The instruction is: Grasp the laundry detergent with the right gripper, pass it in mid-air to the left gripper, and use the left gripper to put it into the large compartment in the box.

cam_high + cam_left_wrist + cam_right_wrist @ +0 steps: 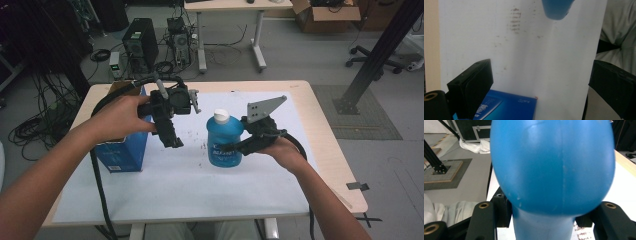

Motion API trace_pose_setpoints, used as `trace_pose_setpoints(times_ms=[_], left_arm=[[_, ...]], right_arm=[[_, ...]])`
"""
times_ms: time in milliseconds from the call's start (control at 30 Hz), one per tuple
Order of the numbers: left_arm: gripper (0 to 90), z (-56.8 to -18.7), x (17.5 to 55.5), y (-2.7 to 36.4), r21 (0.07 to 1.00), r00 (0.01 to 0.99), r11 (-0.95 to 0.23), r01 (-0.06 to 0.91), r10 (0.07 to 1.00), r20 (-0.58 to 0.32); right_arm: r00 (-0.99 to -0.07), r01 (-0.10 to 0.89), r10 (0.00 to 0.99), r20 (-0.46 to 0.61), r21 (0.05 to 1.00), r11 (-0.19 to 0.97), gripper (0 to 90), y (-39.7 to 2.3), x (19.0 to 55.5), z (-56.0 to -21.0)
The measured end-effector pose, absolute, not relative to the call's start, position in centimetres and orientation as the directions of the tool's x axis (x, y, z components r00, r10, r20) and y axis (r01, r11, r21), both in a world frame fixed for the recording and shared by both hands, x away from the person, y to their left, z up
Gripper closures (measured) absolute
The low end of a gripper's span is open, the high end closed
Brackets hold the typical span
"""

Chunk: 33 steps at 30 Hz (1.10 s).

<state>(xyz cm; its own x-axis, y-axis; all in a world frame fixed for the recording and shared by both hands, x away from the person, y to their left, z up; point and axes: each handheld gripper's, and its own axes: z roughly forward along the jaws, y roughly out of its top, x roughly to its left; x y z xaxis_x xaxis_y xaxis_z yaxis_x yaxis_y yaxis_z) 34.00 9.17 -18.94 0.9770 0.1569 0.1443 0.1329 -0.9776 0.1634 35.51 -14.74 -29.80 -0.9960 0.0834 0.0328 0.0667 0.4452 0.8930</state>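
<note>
While the blue bottle [225, 142] with its white cap [221, 116] stands upright mid-table on the white sheet [190, 185], the right gripper [239, 148] is clamped around its body from the right. The left gripper [170, 136] hangs spread and empty above the sheet, just right of the blue box [122, 155] at the table's left.

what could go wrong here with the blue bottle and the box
The right gripper clamps the blue bottle on its curved body, so it could slip or twist. The left gripper, open, hangs just above the blue box and might knock it when lowered.
</note>
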Motion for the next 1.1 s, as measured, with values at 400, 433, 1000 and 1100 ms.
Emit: trace_pose_setpoints(times_ms=[400, 433, 1000, 1100], left_arm=[[5.6, -17.1, 33.4, 7.9, 0.165, 0.983, -0.981, 0.1, 0.123, 0.139], [5.6, -17.0, 33.3, 7.9, 0.167, 0.983, -0.981, 0.097, 0.121, 0.137], [5.6, -16.4, 32.7, 7.0, 0.167, 0.99, -0.983, 0.073, 0.092, 0.108], [5.6, -16.5, 32.7, 6.9, 0.165, 0.991, -0.984, 0.072, 0.09, 0.104]], right_arm=[[-0.999, 0.044, 0.031, 0.033, 0.891, 0.451, 43.6, -12.5, 35.9, -30.5], [-0.999, 0.043, 0.028, 0.034, 0.891, 0.452, 43.6, -12.4, 35.9, -30.6], [-0.998, -0.018, -0.068, 0.017, 0.878, 0.478, 43.9, -9.4, 35.7, -31.0], [-0.996, -0.021, -0.082, 0.02, 0.878, 0.477, 43.9, -9.1, 35.8, -30.9]])
